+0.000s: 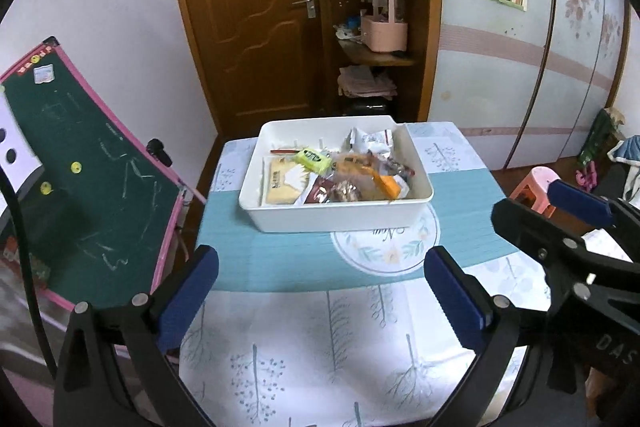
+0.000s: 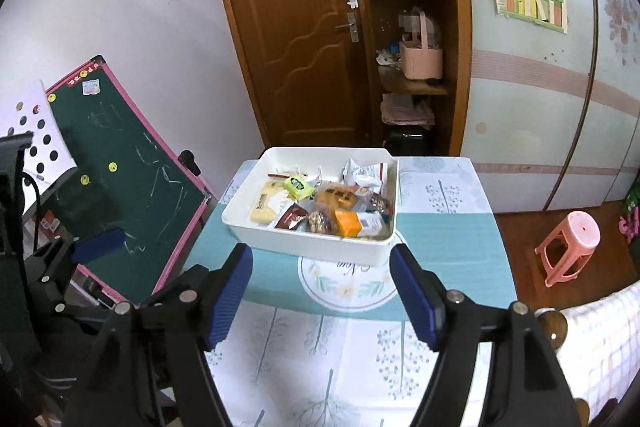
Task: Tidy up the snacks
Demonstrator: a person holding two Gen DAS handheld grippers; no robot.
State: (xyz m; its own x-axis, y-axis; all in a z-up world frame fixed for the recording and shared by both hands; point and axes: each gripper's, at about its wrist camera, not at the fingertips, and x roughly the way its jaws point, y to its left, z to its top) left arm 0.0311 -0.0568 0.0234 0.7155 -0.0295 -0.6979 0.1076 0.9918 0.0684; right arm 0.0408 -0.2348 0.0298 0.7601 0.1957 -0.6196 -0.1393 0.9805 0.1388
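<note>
Snacks (image 1: 332, 175) heaped in white bin (image 1: 340, 217), long axis away | left claw (image 1: 320, 291) agape | right claw (image 2: 322, 291) agape, empty

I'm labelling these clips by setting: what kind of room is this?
Probably a room in a home, perhaps a bedroom: a wardrobe with flowered sliding doors, a child's chalkboard, and a small table under a patterned cloth holding a white bin of snacks.

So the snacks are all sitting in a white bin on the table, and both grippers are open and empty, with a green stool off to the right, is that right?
Nearly. The stool is pink, not green; the right wrist view shows it clearly. The rest holds: the snacks sit in the white bin on the table, and the left gripper and right gripper are open and empty.
</note>
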